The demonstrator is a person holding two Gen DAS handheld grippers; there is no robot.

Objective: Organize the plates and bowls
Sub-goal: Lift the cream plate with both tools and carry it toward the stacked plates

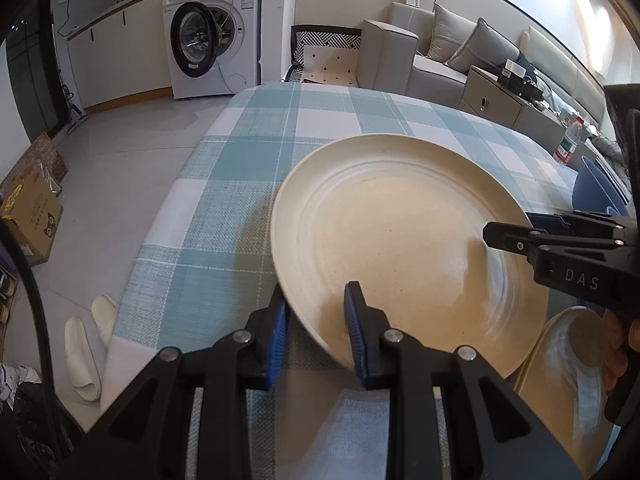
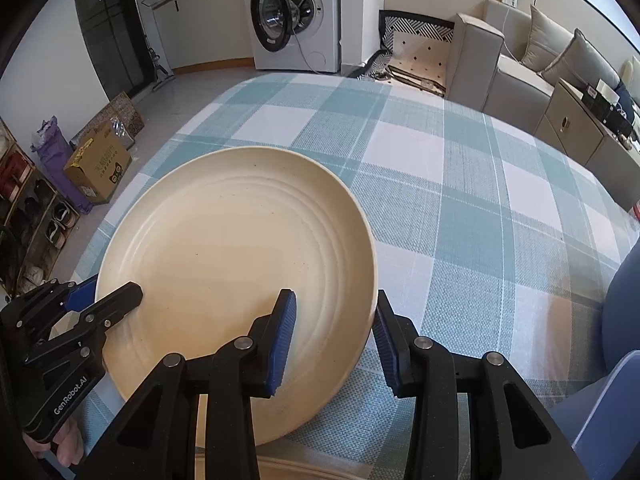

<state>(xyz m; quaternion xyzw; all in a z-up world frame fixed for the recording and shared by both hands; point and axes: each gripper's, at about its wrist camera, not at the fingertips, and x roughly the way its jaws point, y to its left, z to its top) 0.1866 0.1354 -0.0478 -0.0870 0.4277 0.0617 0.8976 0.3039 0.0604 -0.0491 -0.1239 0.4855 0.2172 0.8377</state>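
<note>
Left gripper clamped on near-left rim of cream plate; right gripper clamped on opposite rim. Plate tilted over checked tablecloth, near its left edge; bare cloth beyond.

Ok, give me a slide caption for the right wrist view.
Both hand-held grippers, right and left, clamp opposite rims of a cream plate above a checked tablecloth.

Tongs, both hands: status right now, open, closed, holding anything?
Left tongs: closed on the near-left rim of the cream plate.
Right tongs: closed on the same plate's near-right rim.
</note>
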